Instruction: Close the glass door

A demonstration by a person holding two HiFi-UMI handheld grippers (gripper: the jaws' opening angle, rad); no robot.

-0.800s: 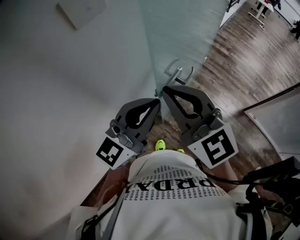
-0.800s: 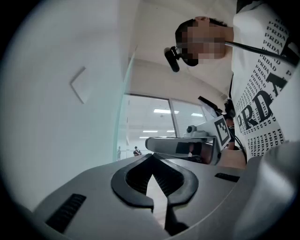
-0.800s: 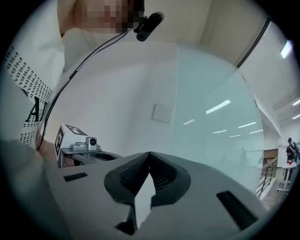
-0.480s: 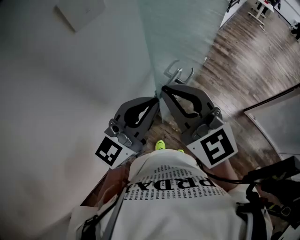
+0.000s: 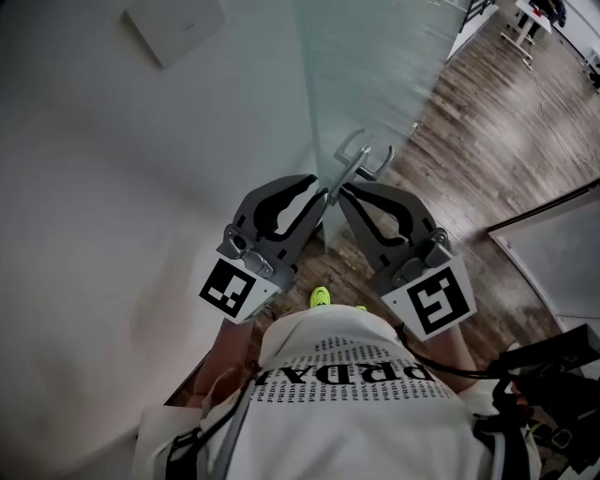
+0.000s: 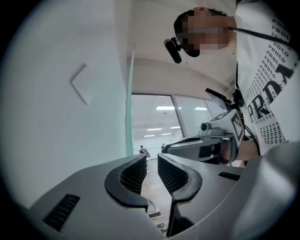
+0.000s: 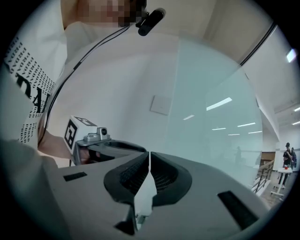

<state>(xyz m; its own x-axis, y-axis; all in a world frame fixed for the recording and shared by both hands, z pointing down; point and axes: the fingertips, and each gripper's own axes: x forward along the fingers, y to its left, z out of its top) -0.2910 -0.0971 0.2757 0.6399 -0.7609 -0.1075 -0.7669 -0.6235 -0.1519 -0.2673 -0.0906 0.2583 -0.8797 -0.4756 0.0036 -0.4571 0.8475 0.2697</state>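
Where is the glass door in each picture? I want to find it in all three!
Head view: the door fills the top middle.
Left gripper view: the door is seen edge-on, a thin green upright strip left of middle.
Right gripper view: the door is the frosted pane across the right half.
Shared landmark: the white wall plate, on the wall beside the door in every view.
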